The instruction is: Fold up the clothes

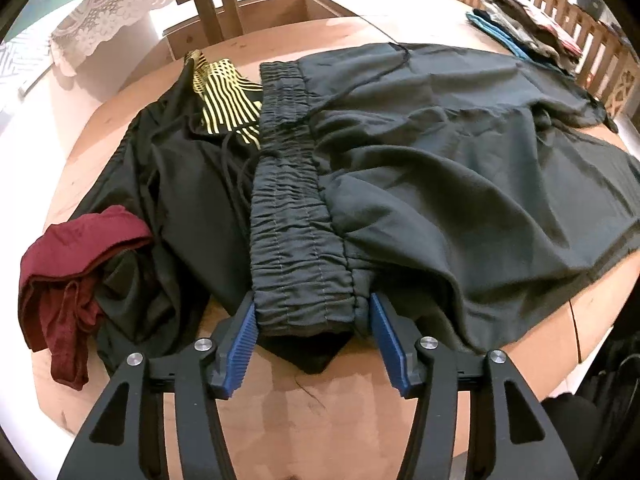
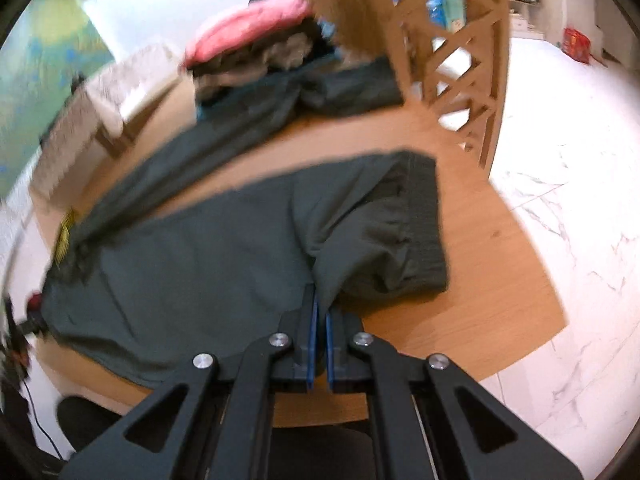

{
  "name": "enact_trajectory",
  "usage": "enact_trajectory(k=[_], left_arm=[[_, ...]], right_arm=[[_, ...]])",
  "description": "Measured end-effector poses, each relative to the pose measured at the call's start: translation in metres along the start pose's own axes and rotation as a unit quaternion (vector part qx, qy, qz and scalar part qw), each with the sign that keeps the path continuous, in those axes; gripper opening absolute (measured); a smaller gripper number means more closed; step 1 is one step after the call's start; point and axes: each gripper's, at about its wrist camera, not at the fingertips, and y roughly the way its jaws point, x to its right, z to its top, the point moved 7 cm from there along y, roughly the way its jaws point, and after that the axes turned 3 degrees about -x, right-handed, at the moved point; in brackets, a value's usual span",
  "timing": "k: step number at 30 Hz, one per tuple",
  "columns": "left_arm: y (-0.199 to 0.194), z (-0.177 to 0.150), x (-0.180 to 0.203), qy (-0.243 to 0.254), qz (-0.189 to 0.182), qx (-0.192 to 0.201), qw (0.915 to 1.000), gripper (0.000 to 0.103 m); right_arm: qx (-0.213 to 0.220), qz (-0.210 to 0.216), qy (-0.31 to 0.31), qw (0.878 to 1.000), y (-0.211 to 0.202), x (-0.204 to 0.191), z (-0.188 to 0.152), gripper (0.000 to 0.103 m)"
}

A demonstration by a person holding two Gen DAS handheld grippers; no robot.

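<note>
The left gripper (image 1: pixel 312 320) stands partly open astride the gathered waistband (image 1: pixel 288 216) of the dark grey trousers (image 1: pixel 460 168), its blue pads flanking the band's near end without clearly pressing it, probably to pin or catch that end. The right gripper (image 2: pixel 320 312) is closed, pinching a fold of a trouser leg (image 2: pixel 224 248) straight ahead of it, the cuff (image 2: pixel 416 224) lying ahead to its right, likely ready to lift for a fold. Everything rests on a wooden table (image 1: pixel 300 404); beyond the left gripper lie a black-and-yellow garment (image 1: pixel 224 96) and a maroon one (image 1: pixel 68 264), with a pile of clothes (image 2: pixel 256 44) far ahead of the right gripper, near a wooden lattice rail (image 2: pixel 460 60) above a white marble floor (image 2: pixel 568 208).
</note>
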Motion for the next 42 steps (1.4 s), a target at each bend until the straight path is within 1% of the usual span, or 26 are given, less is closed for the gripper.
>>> enact_trajectory(k=[2, 4, 5, 6, 8, 9, 12, 13, 15, 17, 18, 20, 21, 23, 25, 27, 28, 29, 31, 35, 36, 38, 39, 40, 41, 42], left_arm=[[0.001, -0.004, 0.003, 0.011, 0.002, -0.001, 0.9999, 0.054], [0.003, -0.005, 0.005, 0.013, 0.0, -0.002, 0.9999, 0.053], [0.004, -0.005, 0.007, 0.011, -0.003, -0.002, 0.9999, 0.049], [0.005, -0.005, 0.008, 0.009, -0.005, -0.002, 0.9999, 0.038], [0.006, -0.004, 0.012, 0.007, -0.013, 0.0, 0.9999, 0.021], [0.005, -0.004, 0.015, 0.011, -0.018, 0.004, 0.9998, 0.019], [0.002, -0.005, 0.019, 0.021, -0.012, 0.01, 0.9997, 0.017], [0.0, -0.005, 0.016, 0.014, -0.014, 0.013, 0.9997, 0.016], [-0.006, -0.005, 0.011, -0.002, -0.017, 0.02, 0.9997, 0.01], [-0.013, -0.006, -0.002, -0.028, -0.016, 0.032, 0.999, 0.008], [-0.016, -0.006, -0.008, -0.044, -0.021, 0.037, 0.9981, 0.008], [-0.018, -0.01, -0.018, -0.069, -0.043, 0.041, 0.9959, 0.007], [-0.016, -0.012, -0.017, -0.066, -0.046, 0.036, 0.9961, 0.007], [-0.009, -0.015, -0.012, -0.046, -0.036, 0.022, 0.998, 0.008], [-0.006, -0.014, -0.009, -0.04, -0.039, 0.022, 0.9982, 0.011], [-0.004, -0.011, -0.007, -0.041, -0.055, 0.025, 0.9973, 0.026], [-0.002, -0.011, -0.004, -0.038, -0.057, 0.023, 0.9974, 0.029], [0.0, -0.012, -0.002, -0.03, -0.054, 0.019, 0.9979, 0.031], [0.005, -0.011, 0.002, -0.01, -0.043, 0.013, 0.9989, 0.031], [0.008, -0.008, 0.001, 0.005, -0.039, 0.015, 0.9991, 0.034], [0.01, -0.008, 0.0, 0.01, -0.033, 0.013, 0.9993, 0.043], [0.011, -0.007, -0.004, 0.012, -0.02, 0.013, 0.9996, 0.055], [0.01, -0.007, -0.003, 0.013, -0.028, 0.015, 0.9994, 0.043], [0.008, -0.007, -0.002, 0.013, -0.035, 0.018, 0.9991, 0.029], [0.007, -0.007, -0.001, 0.013, -0.037, 0.02, 0.999, 0.021], [0.006, -0.008, -0.001, 0.013, -0.033, 0.022, 0.9991, 0.019]], right_arm=[[0.025, -0.01, 0.002, 1.0, -0.019, 0.003, 0.011, 0.003], [0.033, -0.025, 0.0, 0.999, -0.028, 0.007, 0.018, 0.003], [0.036, -0.033, -0.001, 0.999, -0.031, 0.01, 0.021, 0.003], [0.036, -0.04, 0.001, 0.999, -0.033, 0.013, 0.024, 0.003], [0.037, -0.051, 0.003, 0.998, -0.034, 0.018, 0.029, 0.003], [0.036, -0.058, 0.002, 0.998, -0.033, 0.02, 0.029, 0.003], [0.025, -0.074, -0.002, 0.997, -0.02, 0.027, 0.029, 0.003], [0.018, -0.073, 0.001, 0.997, -0.015, 0.029, 0.027, 0.003], [0.002, -0.07, 0.003, 0.998, 0.0, 0.029, 0.02, 0.003], [-0.011, -0.062, -0.002, 0.998, 0.011, 0.026, 0.012, 0.003], [-0.014, -0.058, -0.007, 0.998, 0.014, 0.023, 0.008, 0.003], [-0.021, -0.063, -0.022, 0.998, 0.02, 0.018, 0.004, 0.004], [-0.023, -0.067, -0.027, 0.997, 0.022, 0.017, 0.003, 0.004], [-0.025, -0.067, -0.028, 0.997, 0.024, 0.016, 0.004, 0.004], [-0.025, -0.066, -0.029, 0.997, 0.023, 0.014, 0.005, 0.004], [-0.026, -0.067, -0.032, 0.997, 0.023, 0.011, 0.005, 0.004], [-0.027, -0.068, -0.033, 0.997, 0.023, 0.01, 0.005, 0.004], [-0.027, -0.068, -0.033, 0.997, 0.022, 0.008, 0.005, 0.004], [-0.028, -0.066, -0.033, 0.997, 0.02, 0.006, 0.004, 0.004], [-0.033, -0.068, -0.033, 0.997, 0.02, 0.004, 0.003, 0.004], [-0.035, -0.069, -0.034, 0.996, 0.021, 0.003, 0.003, 0.004], [-0.037, -0.067, -0.038, 0.996, 0.022, 0.0, 0.002, 0.004], [-0.037, -0.067, -0.04, 0.996, 0.022, -0.001, 0.002, 0.004], [-0.037, -0.066, -0.041, 0.996, 0.022, -0.003, 0.003, 0.004], [-0.036, -0.065, -0.043, 0.996, 0.021, -0.004, 0.003, 0.004], [-0.034, -0.062, -0.042, 0.997, 0.021, -0.005, 0.003, 0.004]])
